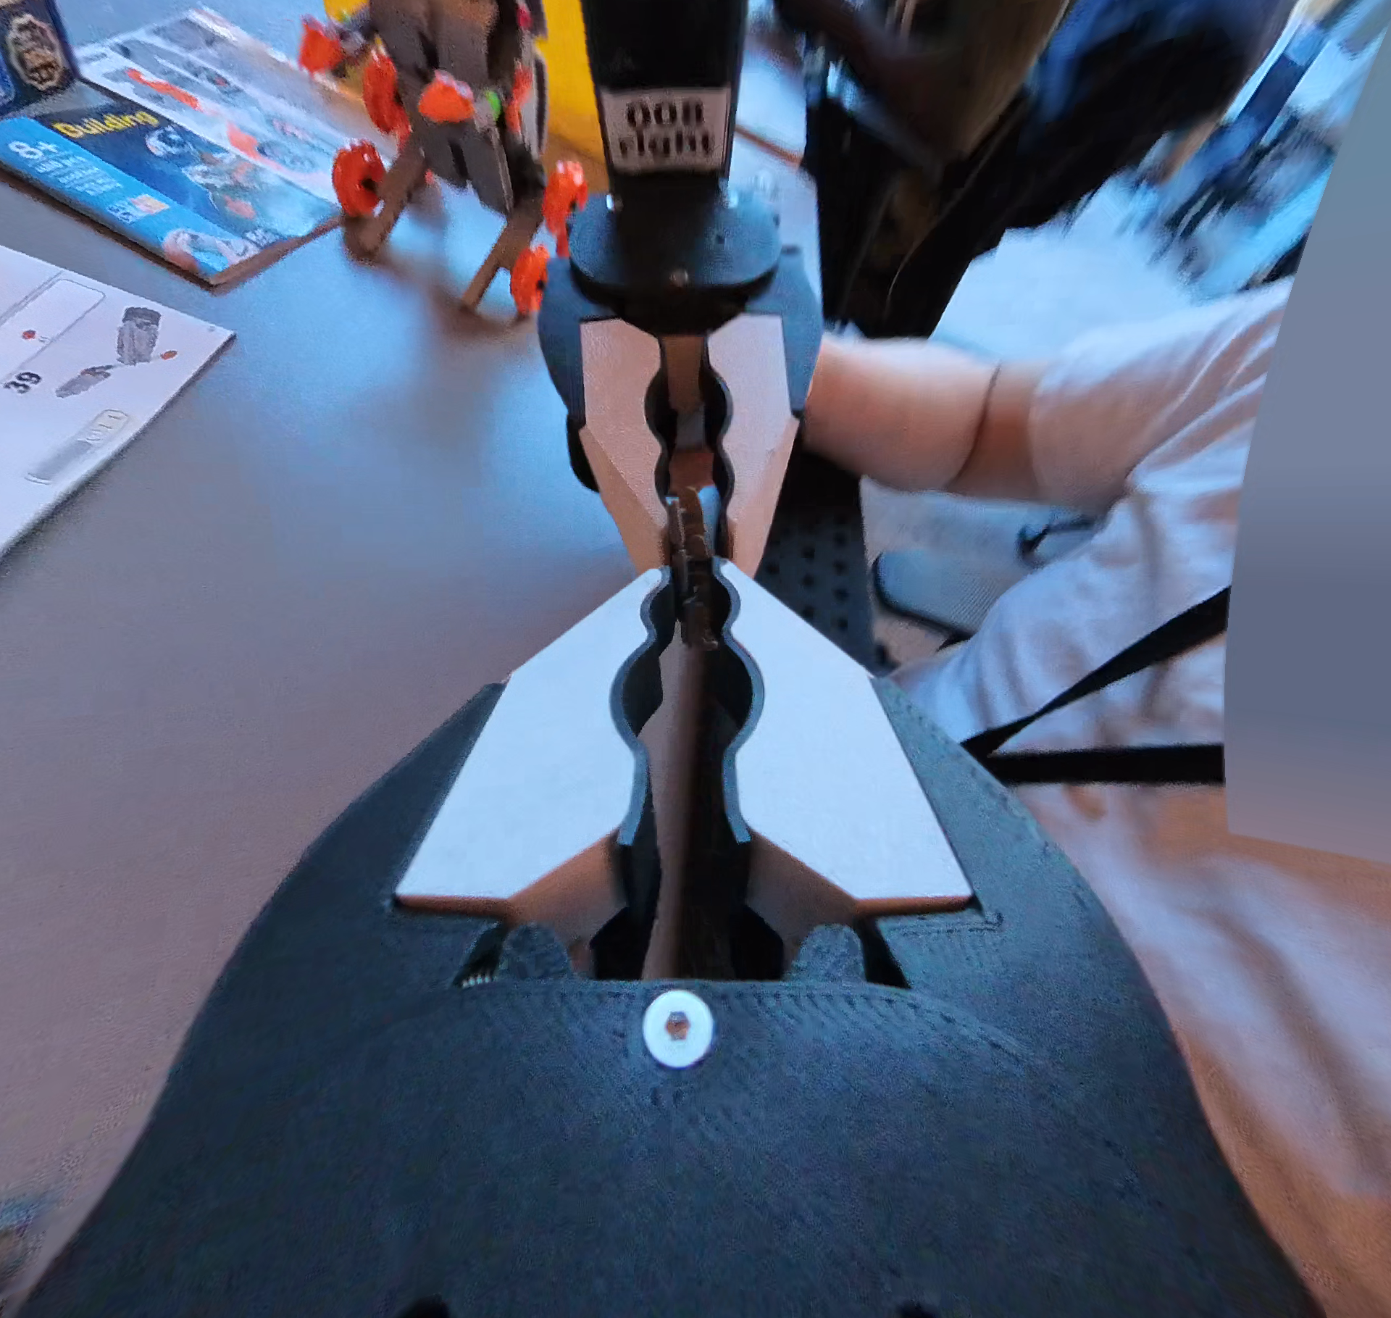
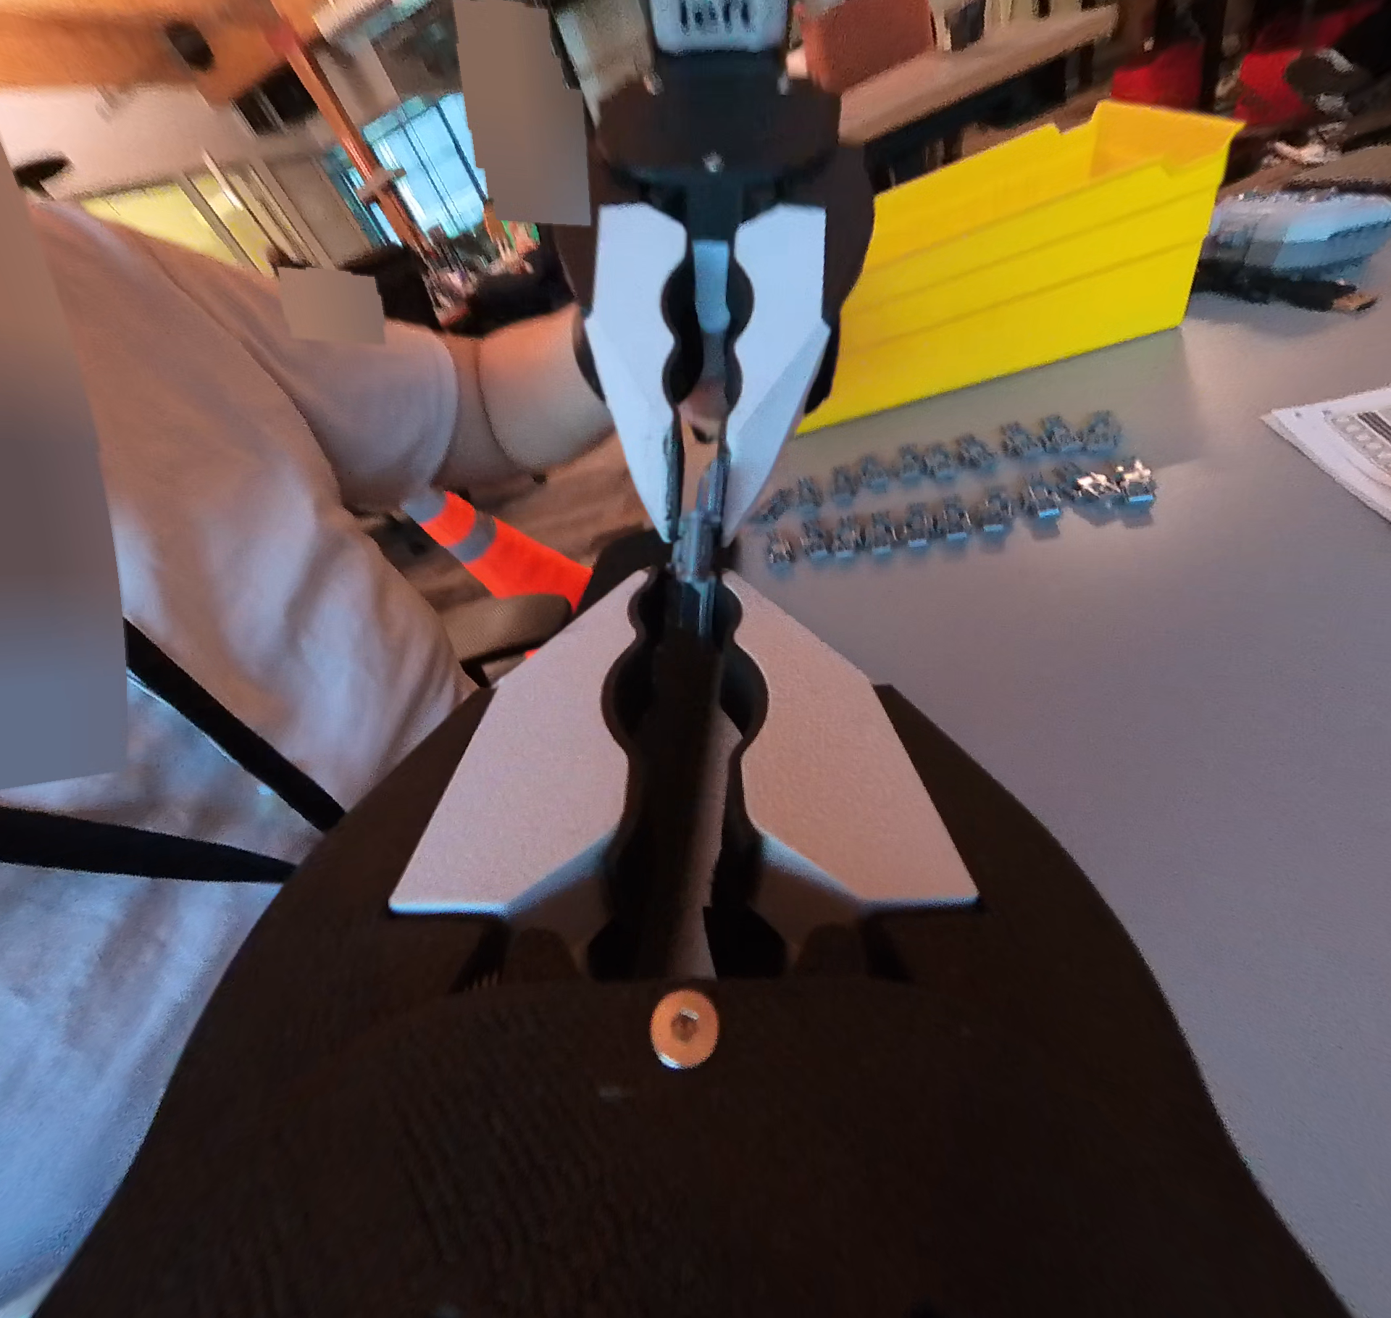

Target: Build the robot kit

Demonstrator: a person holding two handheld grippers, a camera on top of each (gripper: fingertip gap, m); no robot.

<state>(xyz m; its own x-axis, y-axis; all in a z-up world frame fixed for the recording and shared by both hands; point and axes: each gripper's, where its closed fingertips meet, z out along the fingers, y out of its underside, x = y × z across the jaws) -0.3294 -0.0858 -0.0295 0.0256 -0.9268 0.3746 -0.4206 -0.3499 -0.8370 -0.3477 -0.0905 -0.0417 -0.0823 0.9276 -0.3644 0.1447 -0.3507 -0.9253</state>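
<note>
Left gripper [image 1: 689, 589]: I am holding it tip to tip with the other one, above the grey table [image 1: 301, 604]; fingers are nearly closed, pinching a small dark studded piece [image 1: 694, 582] at the very tips.
Right gripper [image 2: 689, 582]: I am meeting the left head-on; fingers are closed to a thin gap around the grey end of the same small part, or of one mated to it; I cannot tell which.
Why so held: I judge both are gripping opposite ends, so the piece is hanging in mid-air between them, clear of the table.
Left view only, 10 to 11 o'clock: a loose instruction sheet [image 1: 90, 378], a printed booklet [image 1: 173, 175] and a brown model with orange wheels [image 1: 451, 122] are standing farther off.
Right view only, 2 o'clock: two rows of small grey pieces [image 2: 956, 491] are lying near, a yellow bin [image 2: 1054, 258] beyond them.
Both views: a person's pale sleeve [image 2: 263, 454] is showing beside the grippers.
</note>
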